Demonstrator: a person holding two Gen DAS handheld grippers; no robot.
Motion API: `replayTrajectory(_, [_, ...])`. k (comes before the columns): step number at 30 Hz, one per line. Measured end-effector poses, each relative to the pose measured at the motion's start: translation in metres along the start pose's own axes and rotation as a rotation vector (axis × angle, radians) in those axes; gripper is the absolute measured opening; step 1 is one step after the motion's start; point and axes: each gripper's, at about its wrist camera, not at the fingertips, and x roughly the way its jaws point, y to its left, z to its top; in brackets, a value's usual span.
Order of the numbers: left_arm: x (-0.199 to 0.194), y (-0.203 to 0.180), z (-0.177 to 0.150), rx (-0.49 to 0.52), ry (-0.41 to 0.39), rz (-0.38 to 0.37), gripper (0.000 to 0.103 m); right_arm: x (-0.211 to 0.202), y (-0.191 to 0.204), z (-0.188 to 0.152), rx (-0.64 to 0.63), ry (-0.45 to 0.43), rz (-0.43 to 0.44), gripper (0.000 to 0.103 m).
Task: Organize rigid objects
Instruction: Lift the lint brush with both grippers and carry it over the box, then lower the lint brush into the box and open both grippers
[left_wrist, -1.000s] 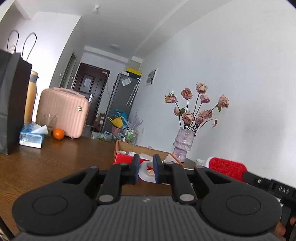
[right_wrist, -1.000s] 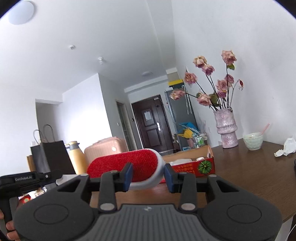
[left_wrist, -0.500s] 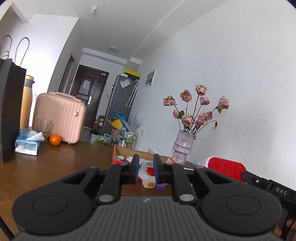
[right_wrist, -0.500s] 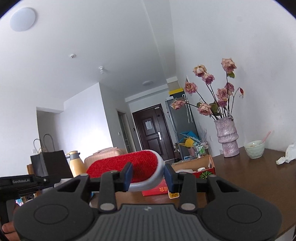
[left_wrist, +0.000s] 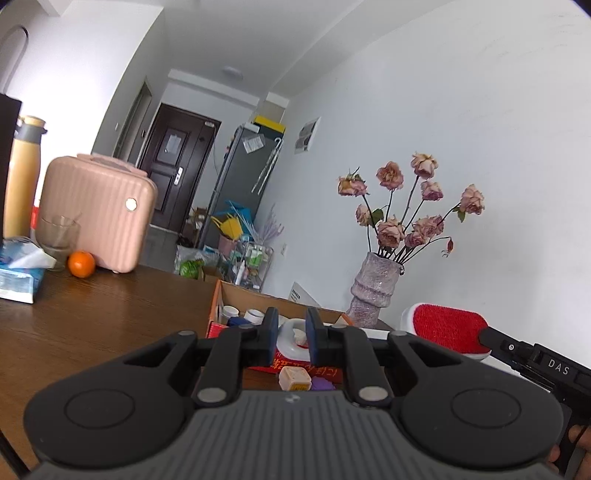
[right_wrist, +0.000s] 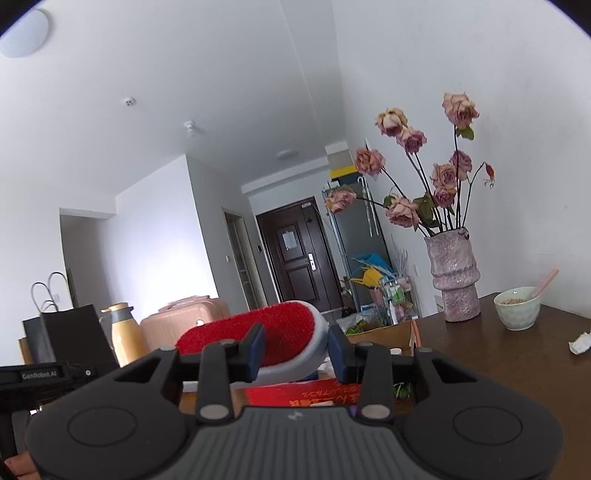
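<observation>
My right gripper (right_wrist: 295, 349) is shut on a red-bristled brush with a white body (right_wrist: 258, 338), held in the air above an open red cardboard box (right_wrist: 306, 393). The brush also shows in the left wrist view (left_wrist: 445, 328). My left gripper (left_wrist: 291, 339) is narrowly open and empty, low in front of the box (left_wrist: 221, 295), which holds small bottles and a white ring-shaped item (left_wrist: 291, 338). A small tan cube (left_wrist: 293, 378) and a purple piece (left_wrist: 321, 384) lie on the table in front of the box.
A vase of dried roses (right_wrist: 452, 275) stands behind the box. A bowl with a spoon (right_wrist: 517, 308) and crumpled tissue (right_wrist: 580, 343) are at right. A pink case (left_wrist: 98, 214), orange (left_wrist: 81, 264), glass (left_wrist: 59, 232), tissue pack (left_wrist: 18, 273) and flask (left_wrist: 22, 177) are at left.
Both grippers have risen and tilted, so the box interior and the cube and purple piece in front of it come into view. The brush stays gripped.
</observation>
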Motion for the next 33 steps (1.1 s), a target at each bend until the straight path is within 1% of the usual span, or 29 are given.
replayTrajectory(4, [0.043,0.007,0.006,-0.023,0.032,0.0,0.016,0.034,-0.014,0.007,-0.01,0.02,-0.011,0.036])
replayTrajectory(8, [0.093,0.016,0.017,-0.019,0.091,-0.009,0.016,0.078,-0.037,0.011,0.017,0.073,-0.022,0.036])
replayTrajectory(11, [0.135,0.025,0.028,-0.014,0.136,-0.001,0.016,0.116,-0.053,0.016,0.055,0.132,-0.032,0.036])
replayTrajectory(13, [0.161,0.03,0.031,-0.011,0.149,0.02,0.015,0.143,-0.065,0.017,0.086,0.182,-0.036,0.036])
replayTrajectory(15, [0.187,0.034,0.034,0.003,0.172,0.033,0.015,0.17,-0.079,0.015,0.124,0.234,-0.023,0.036])
replayTrajectory(17, [0.215,0.039,0.036,-0.004,0.2,0.043,0.015,0.198,-0.095,0.01,0.173,0.292,-0.017,0.036])
replayTrajectory(20, [0.258,0.047,0.039,0.005,0.278,0.055,0.015,0.236,-0.118,0.003,0.239,0.364,-0.031,0.036])
replayTrajectory(22, [0.283,0.055,0.034,-0.002,0.325,0.087,0.016,0.258,-0.127,0.0,0.261,0.394,-0.055,0.036])
replayTrajectory(25, [0.311,0.063,0.019,0.027,0.383,0.143,0.018,0.286,-0.126,-0.007,0.202,0.447,-0.08,0.036])
replayTrajectory(27, [0.32,0.068,0.006,0.045,0.431,0.145,0.018,0.3,-0.122,-0.018,0.158,0.489,-0.117,0.035])
replayTrajectory(28, [0.318,0.068,-0.001,0.072,0.444,0.169,0.018,0.305,-0.118,-0.023,0.127,0.506,-0.129,0.031])
replayTrajectory(29, [0.314,0.065,-0.007,0.103,0.442,0.194,0.018,0.31,-0.113,-0.028,0.067,0.525,-0.135,0.02])
replayTrajectory(31, [0.303,0.061,-0.014,0.163,0.441,0.195,0.019,0.313,-0.104,-0.033,-0.042,0.534,-0.156,0.02])
replayTrajectory(32, [0.296,0.059,-0.015,0.188,0.431,0.207,0.02,0.313,-0.101,-0.033,-0.078,0.533,-0.153,0.02])
replayTrajectory(33, [0.289,0.057,-0.013,0.203,0.42,0.214,0.024,0.311,-0.098,-0.031,-0.094,0.535,-0.149,0.021])
